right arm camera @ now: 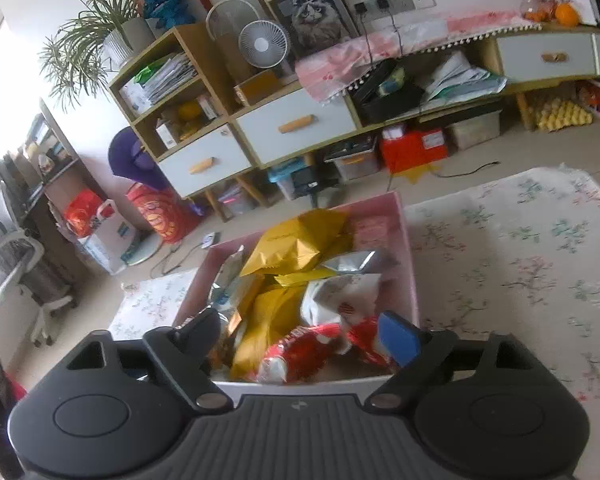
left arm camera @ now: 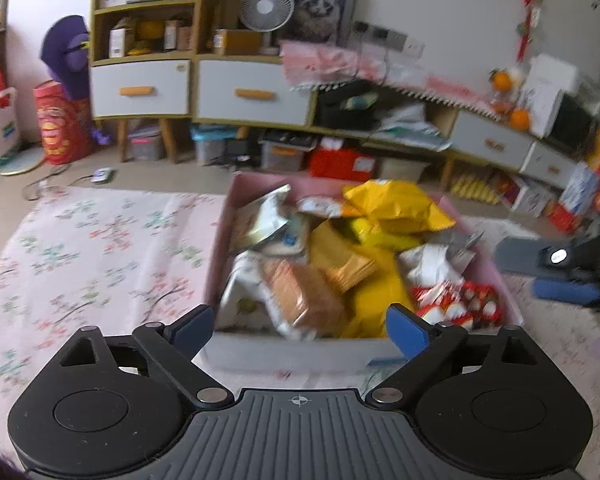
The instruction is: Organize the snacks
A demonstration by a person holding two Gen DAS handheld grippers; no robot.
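Blue fingers [left arm camera: 406, 330] apart, snack packets' [left arm camera: 396, 204] print unreadable

Background furniture: a white desk fan [right arm camera: 264, 45] stands on the drawer cabinet [right arm camera: 296, 126]; left of the fan, a potted plant [right arm camera: 100, 32]; right of it, a framed cat picture [right arm camera: 312, 16]; farther right, oranges [right arm camera: 566, 14].

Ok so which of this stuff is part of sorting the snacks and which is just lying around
Job: pink box, yellow bag, red packet, white packet.

Lying about: fan, cat picture, plant, oranges, drawers, red box.
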